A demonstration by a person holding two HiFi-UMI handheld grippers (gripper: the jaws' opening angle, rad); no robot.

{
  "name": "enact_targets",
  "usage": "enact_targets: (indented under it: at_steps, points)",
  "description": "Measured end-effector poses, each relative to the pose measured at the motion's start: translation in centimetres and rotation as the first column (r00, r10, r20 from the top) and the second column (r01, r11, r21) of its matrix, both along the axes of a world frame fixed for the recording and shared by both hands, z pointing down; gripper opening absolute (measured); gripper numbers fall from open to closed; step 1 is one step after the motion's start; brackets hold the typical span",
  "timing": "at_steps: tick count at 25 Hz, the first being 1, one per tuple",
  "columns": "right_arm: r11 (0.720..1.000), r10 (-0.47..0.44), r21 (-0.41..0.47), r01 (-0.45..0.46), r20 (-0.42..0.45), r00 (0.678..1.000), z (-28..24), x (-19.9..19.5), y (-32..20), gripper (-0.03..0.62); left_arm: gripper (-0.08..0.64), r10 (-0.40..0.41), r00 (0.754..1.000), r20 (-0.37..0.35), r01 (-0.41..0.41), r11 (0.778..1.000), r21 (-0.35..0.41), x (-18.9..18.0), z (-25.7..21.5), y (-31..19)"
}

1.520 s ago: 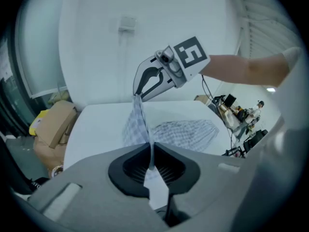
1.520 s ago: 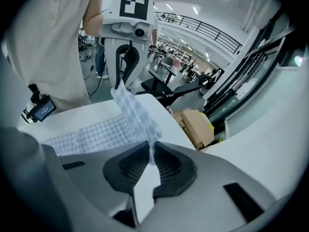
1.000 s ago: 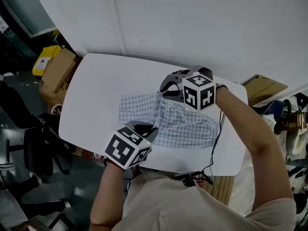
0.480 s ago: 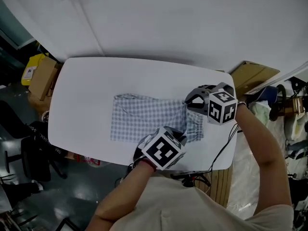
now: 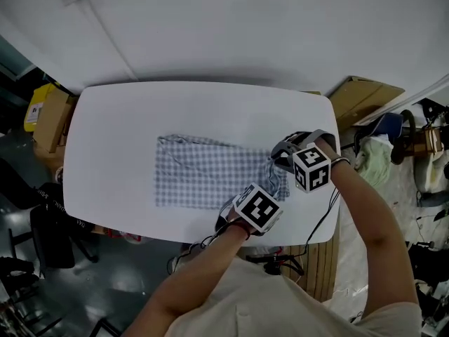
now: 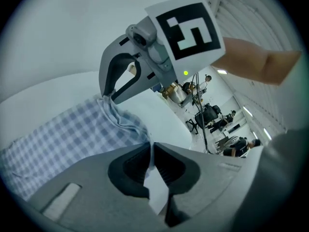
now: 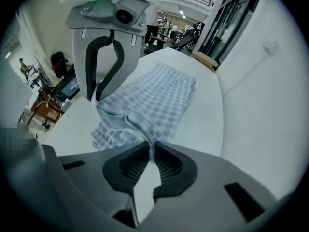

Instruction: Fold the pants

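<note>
My 2 tools, left gripper and right gripper, each pinch the bunched end of the checked pants on the table.

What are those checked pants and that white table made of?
Pants: thin woven cloth, perhaps cotton or a blend, with a matte finish. It shows a fine blue-and-white check and gathers into soft, limp folds at one end.
Table: a smooth, even white top with rounded corners, probably laminate or painted board. What lies under the surface cannot be told.
</note>
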State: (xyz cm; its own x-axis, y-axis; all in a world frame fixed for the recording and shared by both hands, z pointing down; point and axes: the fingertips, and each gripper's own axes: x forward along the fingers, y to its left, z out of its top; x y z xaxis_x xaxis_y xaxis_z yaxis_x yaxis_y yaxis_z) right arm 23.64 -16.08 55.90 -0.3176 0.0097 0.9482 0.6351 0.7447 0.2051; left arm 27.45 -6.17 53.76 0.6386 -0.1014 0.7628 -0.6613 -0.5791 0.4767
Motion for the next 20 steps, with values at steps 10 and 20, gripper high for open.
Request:
enact_targets:
  at_steps: [10,20]
  points:
    - [0.997,-0.057,0.039,0.061,-0.1,0.993,2.0,3.3,-0.7,0.123,0.034,-0.06,0.998,0.031,0.061,0.997,-0.046,2.3,3.9,0.3]
    - [0.999,-0.021,0.042,0.026,-0.11,0.994,-0.4,3.6,-2.0,0.149,0.123,-0.113,0.975,-0.19,0.1,0.992,-0.075,4.2,0.0,1.9]
